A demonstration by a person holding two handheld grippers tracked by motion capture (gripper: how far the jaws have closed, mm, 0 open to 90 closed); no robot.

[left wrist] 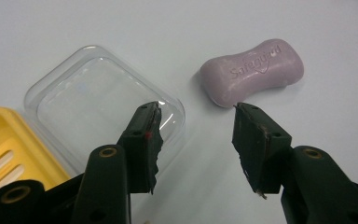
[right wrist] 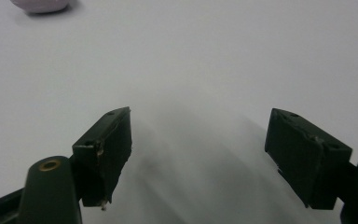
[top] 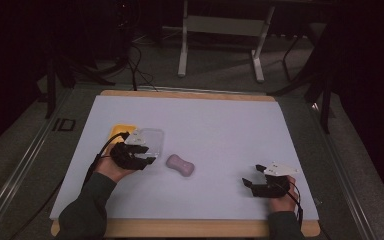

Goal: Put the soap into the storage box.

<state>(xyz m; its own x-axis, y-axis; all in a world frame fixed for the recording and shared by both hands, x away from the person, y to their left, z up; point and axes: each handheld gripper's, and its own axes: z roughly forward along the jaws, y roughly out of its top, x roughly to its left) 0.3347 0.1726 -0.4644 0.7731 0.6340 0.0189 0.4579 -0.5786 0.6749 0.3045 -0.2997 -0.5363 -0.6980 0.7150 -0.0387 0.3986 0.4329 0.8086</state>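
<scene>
Now left gripper (left wrist: 196, 109) open, nothing between jaws, above clear lid (left wrist: 105, 100); purple soap (left wrist: 251, 70) just beyond, on white mat (top: 220, 125). Yellow dish (left wrist: 4, 140) beside lid. Best approach: centre jaws over soap's narrow waist, squeeze gently. Right gripper (right wrist: 198, 140) open, idle.

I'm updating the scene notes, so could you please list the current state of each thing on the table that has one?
Clear lid: off the dish, lying on the table beside it.
Yellow soap dish: uncovered, empty as far as visible.
Purple soap bar: lying loose on the table, unheld.
Left gripper: open, holding nothing.
Right gripper: open, holding nothing.
</scene>
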